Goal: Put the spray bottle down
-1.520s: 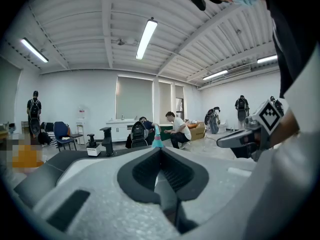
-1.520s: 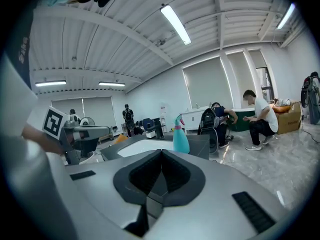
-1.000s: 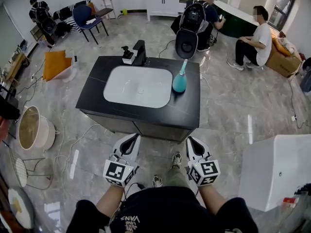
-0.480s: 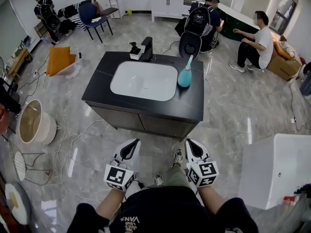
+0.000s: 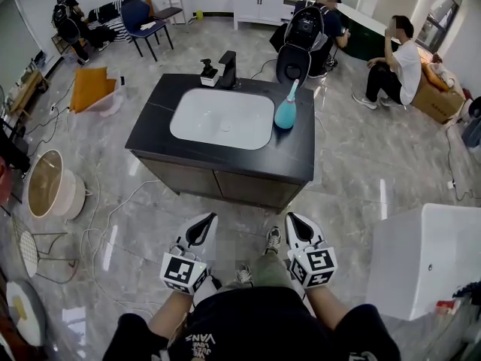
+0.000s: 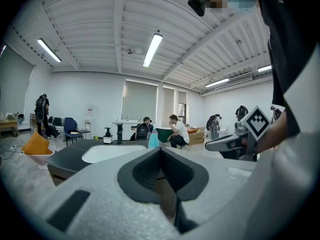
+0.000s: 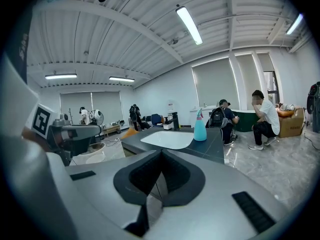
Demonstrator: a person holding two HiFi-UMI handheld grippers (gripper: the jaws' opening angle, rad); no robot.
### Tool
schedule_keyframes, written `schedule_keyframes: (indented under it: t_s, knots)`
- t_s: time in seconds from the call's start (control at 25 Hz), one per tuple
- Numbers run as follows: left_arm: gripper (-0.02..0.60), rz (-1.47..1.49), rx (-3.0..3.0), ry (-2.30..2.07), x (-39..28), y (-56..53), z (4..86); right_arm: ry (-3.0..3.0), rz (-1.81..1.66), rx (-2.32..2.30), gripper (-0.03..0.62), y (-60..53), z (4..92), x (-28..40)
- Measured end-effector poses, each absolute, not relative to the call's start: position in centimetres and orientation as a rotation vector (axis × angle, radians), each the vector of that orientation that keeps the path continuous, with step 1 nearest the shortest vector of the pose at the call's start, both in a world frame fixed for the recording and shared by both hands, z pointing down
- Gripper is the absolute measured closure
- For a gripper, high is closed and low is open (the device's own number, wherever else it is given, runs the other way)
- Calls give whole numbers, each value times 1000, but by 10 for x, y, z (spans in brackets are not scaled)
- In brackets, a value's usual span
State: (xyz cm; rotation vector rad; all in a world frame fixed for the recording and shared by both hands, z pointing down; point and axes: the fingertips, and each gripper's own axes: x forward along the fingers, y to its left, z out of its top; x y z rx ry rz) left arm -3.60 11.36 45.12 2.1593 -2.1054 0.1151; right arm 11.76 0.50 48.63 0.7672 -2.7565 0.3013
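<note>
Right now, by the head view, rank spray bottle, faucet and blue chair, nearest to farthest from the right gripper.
1. Spray bottle, right side of the counter.
2. Faucet, behind the basin.
3. Blue chair, far left corner.

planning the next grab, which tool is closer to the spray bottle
Right. The right tool sits almost straight in line with the spray bottle on the counter; the left tool is off to the bottle's left, farther away.
</note>
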Motion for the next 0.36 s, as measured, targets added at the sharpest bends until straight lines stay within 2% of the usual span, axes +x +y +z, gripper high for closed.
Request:
schedule_keyframes:
  t_s: [0.36]
  knots:
    - [571,133,2164,-2093,-35,104,454,-2751,307,777,595,-3,486,120]
